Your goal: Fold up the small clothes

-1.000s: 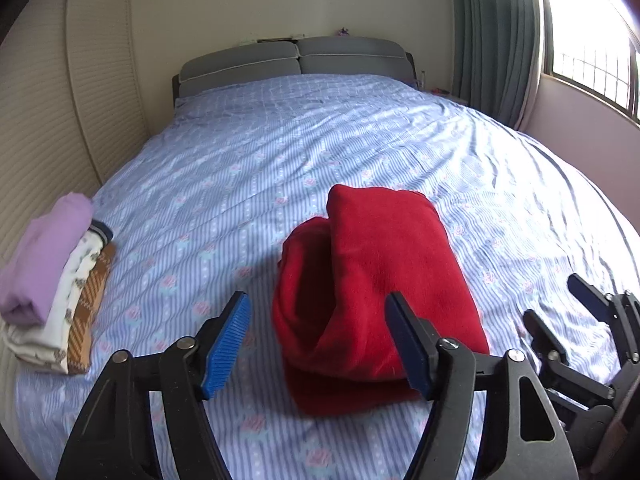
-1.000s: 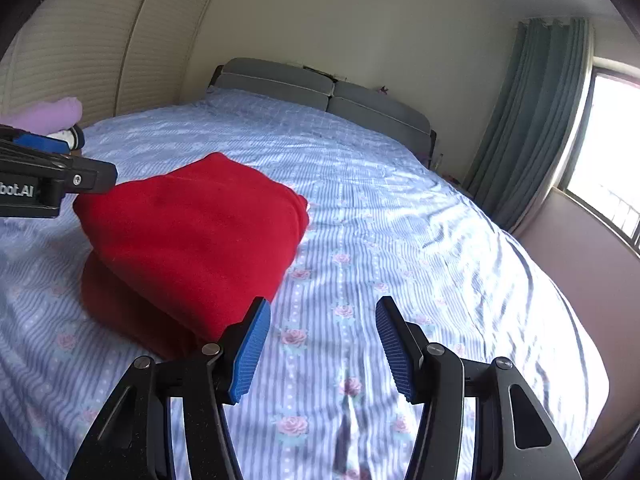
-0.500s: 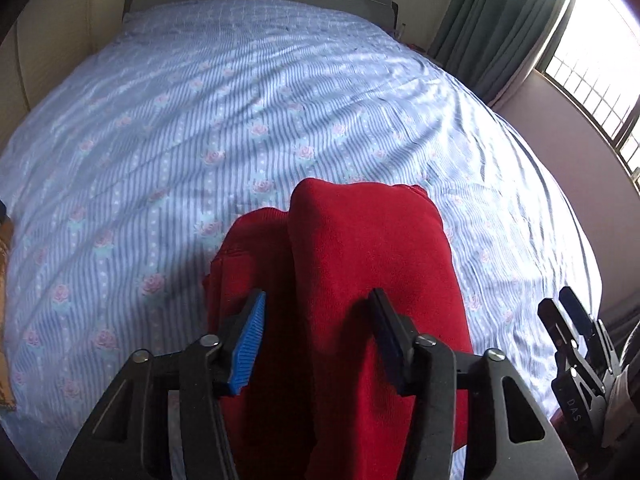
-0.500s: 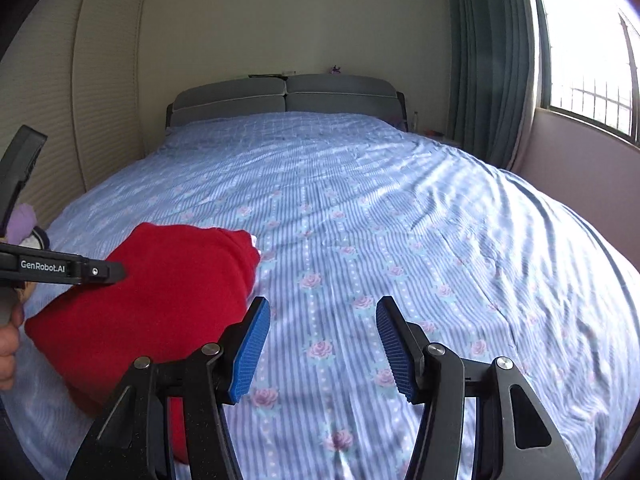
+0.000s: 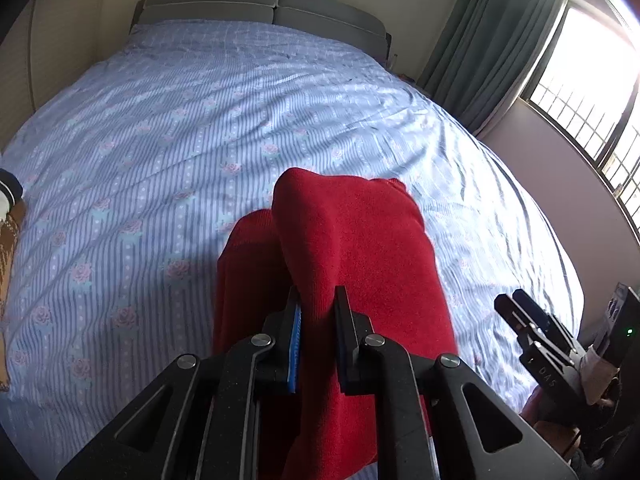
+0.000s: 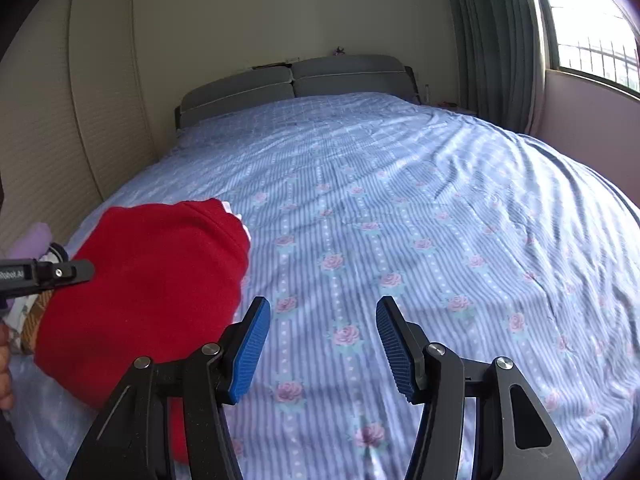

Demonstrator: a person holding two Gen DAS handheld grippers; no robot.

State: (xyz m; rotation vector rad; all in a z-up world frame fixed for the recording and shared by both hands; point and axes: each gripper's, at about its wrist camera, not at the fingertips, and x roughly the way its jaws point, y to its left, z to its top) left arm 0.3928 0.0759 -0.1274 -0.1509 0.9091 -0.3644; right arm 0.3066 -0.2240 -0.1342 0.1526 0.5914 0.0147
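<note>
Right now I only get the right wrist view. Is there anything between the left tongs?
Observer: Yes. The left tongs are closing with a raised ridge of the red garment pinched between them.
Operator: Is the garment one neat block on its far side?
Observer: No. A lower layer bulges out beside the top fold, on the side away from you.
Operator: Are my right tongs touching it?
Observer: No. In the left wrist view the right tongs stand apart from it, with bare bed sheet between.
</note>
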